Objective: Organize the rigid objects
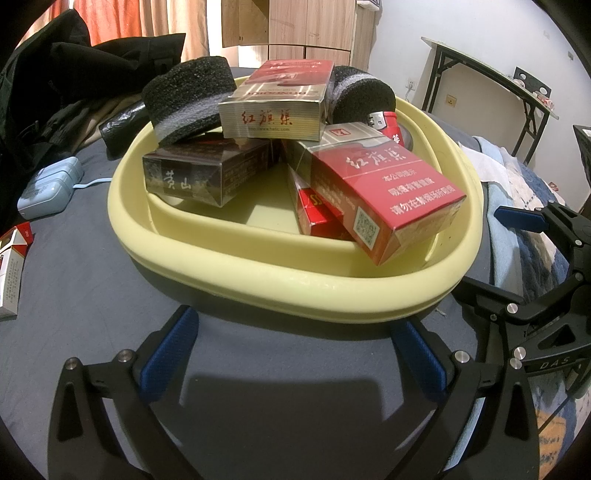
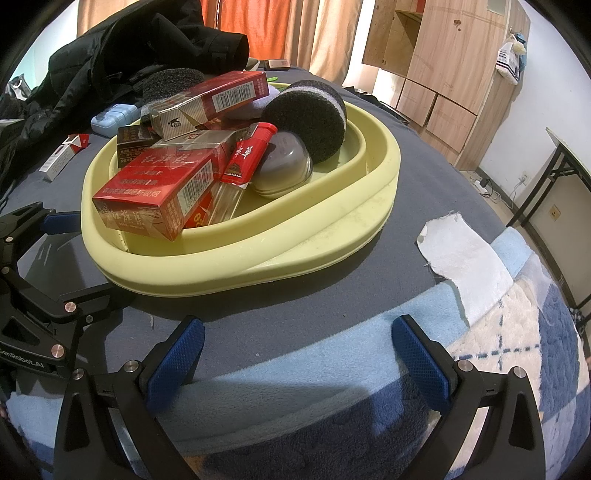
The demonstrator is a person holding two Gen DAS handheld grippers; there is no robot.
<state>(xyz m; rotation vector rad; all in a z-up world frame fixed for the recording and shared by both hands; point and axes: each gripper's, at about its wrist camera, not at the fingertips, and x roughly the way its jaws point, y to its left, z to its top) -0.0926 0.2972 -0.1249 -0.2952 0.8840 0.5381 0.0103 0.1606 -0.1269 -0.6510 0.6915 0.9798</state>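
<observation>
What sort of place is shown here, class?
Probably a bedroom: a fleecy blue-and-white checked blanket on a bed, a tall wooden wardrobe, and orange window curtains.

pale yellow basin (image 1: 229, 251), red cig packs (image 1: 384, 192), black/grey striped sponges (image 1: 184, 99), blue checked blanket (image 2: 517, 332) w/ white.
</observation>
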